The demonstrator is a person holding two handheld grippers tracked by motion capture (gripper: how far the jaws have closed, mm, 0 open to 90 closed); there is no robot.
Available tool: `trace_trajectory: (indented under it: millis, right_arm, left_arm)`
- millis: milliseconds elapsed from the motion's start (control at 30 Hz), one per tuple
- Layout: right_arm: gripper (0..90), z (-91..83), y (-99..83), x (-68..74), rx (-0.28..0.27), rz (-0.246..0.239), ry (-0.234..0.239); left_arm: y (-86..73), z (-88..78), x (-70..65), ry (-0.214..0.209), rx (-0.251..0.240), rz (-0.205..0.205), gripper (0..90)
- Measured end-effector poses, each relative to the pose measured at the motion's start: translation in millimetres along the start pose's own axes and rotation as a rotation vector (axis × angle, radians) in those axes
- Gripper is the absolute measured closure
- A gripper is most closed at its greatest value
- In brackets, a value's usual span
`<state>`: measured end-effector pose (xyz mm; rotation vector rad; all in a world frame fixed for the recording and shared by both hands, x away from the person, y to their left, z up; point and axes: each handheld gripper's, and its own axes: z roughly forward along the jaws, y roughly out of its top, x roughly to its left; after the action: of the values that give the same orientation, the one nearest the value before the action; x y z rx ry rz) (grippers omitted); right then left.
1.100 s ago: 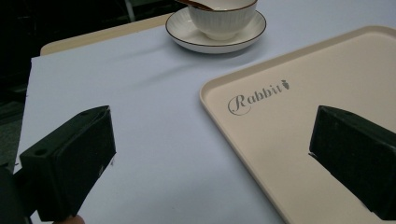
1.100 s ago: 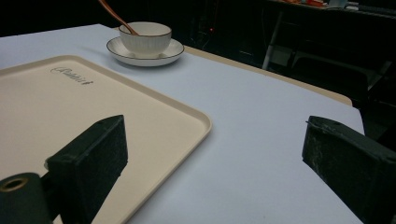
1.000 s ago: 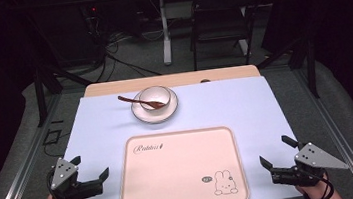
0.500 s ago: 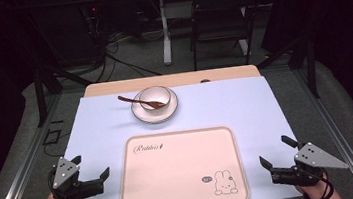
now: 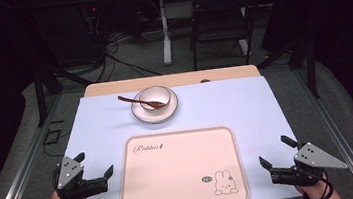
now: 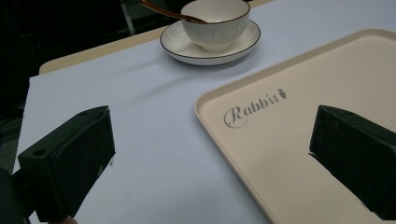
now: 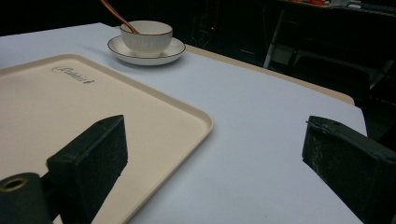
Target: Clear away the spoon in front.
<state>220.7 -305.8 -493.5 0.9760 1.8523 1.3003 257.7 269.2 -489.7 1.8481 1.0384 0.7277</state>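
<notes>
A cream tray (image 5: 182,169) printed "Rabbit" with a small bunny lies at the front middle of the pale blue tabletop. Beyond it a white ribbed bowl (image 5: 154,98) stands on a white saucer (image 5: 138,115), and a brown spoon (image 5: 129,100) rests in the bowl with its handle pointing left. My left gripper (image 5: 95,163) hovers open just left of the tray, nothing between its jaws. To the tray's right, my right gripper (image 5: 273,150) is open and empty too. The left gripper view shows the tray's corner (image 6: 317,84) and the bowl (image 6: 215,18) ahead; in the right gripper view are the tray (image 7: 70,107) and bowl (image 7: 145,35).
A strip of wooden table edge (image 5: 172,80) shows past the blue cover. Behind the table stand a dark chair (image 5: 220,19) and a desk leg (image 5: 164,35), with cables on the floor. Bare blue surface (image 5: 225,104) spreads right of the saucer.
</notes>
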Motion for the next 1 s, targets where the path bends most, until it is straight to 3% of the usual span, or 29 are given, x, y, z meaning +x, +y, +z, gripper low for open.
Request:
trace_trajectory:
  millis: [367, 1000]
  right_arm:
    - [6.0, 0.2, 0.0, 0.1, 0.000, 0.000, 0.001]
    - [6.1, -0.2, -0.1, 0.1, 0.000, -0.001, 0.001]
  left_arm:
    - [7.6, 12.0, -1.6, -0.002, -0.006, -0.035, 0.0]
    - [18.5, 34.5, -7.2, -0.001, -0.013, -0.013, 0.0]
